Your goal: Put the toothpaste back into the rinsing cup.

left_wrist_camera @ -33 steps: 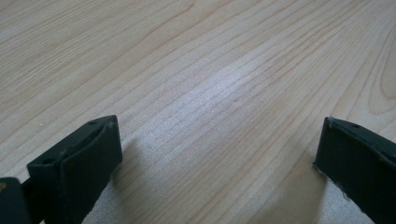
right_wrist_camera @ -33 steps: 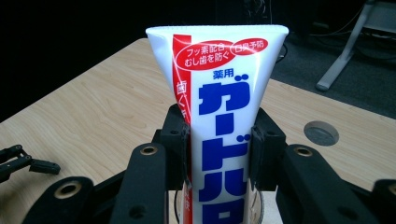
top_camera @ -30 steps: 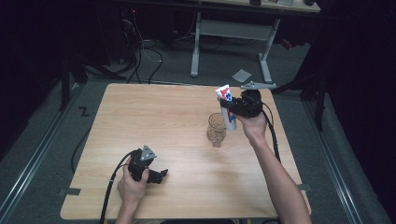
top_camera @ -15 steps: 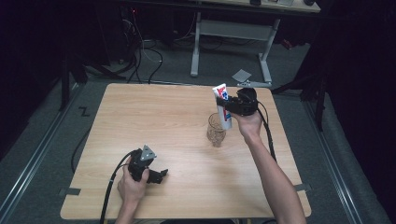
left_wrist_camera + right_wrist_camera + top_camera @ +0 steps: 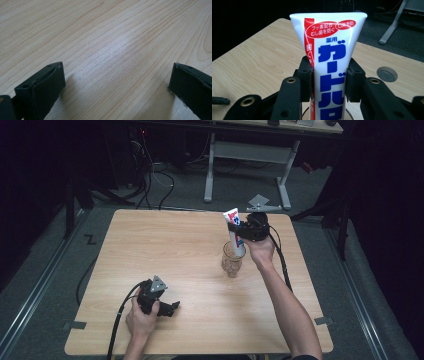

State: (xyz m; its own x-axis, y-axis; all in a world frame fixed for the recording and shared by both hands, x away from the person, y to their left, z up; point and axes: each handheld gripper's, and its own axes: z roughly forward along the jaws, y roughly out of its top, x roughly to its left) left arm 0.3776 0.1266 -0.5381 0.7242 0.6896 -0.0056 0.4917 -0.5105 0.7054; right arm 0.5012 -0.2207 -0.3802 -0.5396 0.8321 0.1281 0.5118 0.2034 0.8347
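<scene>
Now the right gripper (image 5: 239, 231) clamps one white plastic toothpaste tube (image 5: 234, 236) above one clear glass cup (image 5: 232, 261); near left, the left gripper (image 5: 167, 308) rests released on the light wooden table (image 5: 165, 250).

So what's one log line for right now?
right gripper: shut on white toothpaste tube | tube: upright over clear glass cup | left gripper: open

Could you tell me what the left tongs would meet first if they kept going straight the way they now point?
Most likely the bare table: the left tongs, jaws open and empty, look down at a slant onto its wood, with nothing in between, though depth is hard to judge.
</scene>
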